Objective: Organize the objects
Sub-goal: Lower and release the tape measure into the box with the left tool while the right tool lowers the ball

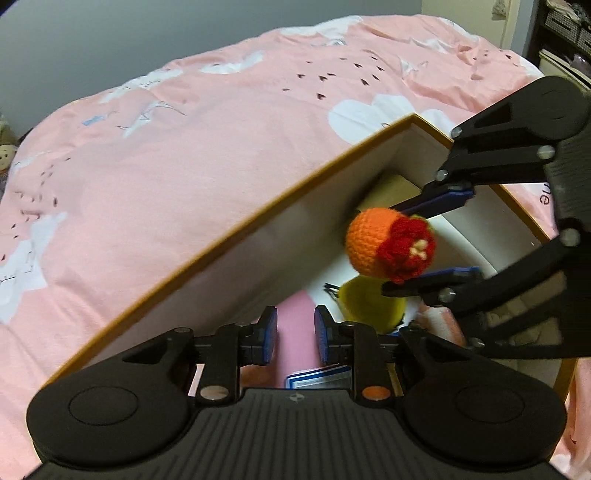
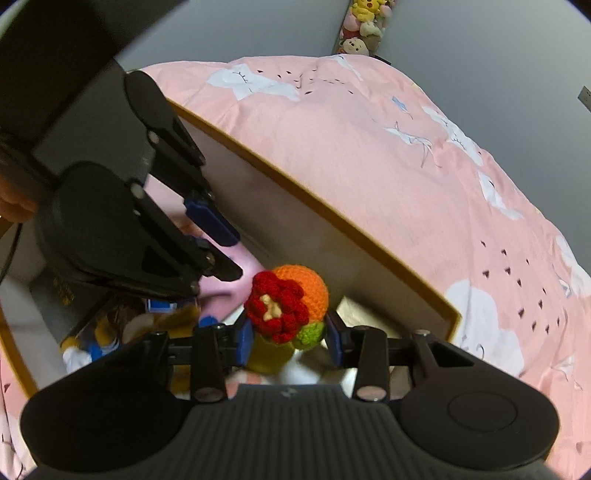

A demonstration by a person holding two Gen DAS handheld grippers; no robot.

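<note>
A crocheted toy, with an orange ball, a red flower and an olive-yellow pot, hangs over the open box. My right gripper is shut on the toy's pot. In the left wrist view the same toy sits between the right gripper's fingers above the box. My left gripper stands low inside the box, its blue pads narrowly apart and pressing on a pink soft thing. From the right wrist view the left gripper is at the upper left, over that pink thing.
The white-walled, tan-rimmed box lies on a pink bedspread. Inside are a blue-and-white card pack, a plush toy and a dark book. Stuffed toys stack in the far corner; shelves stand at the right.
</note>
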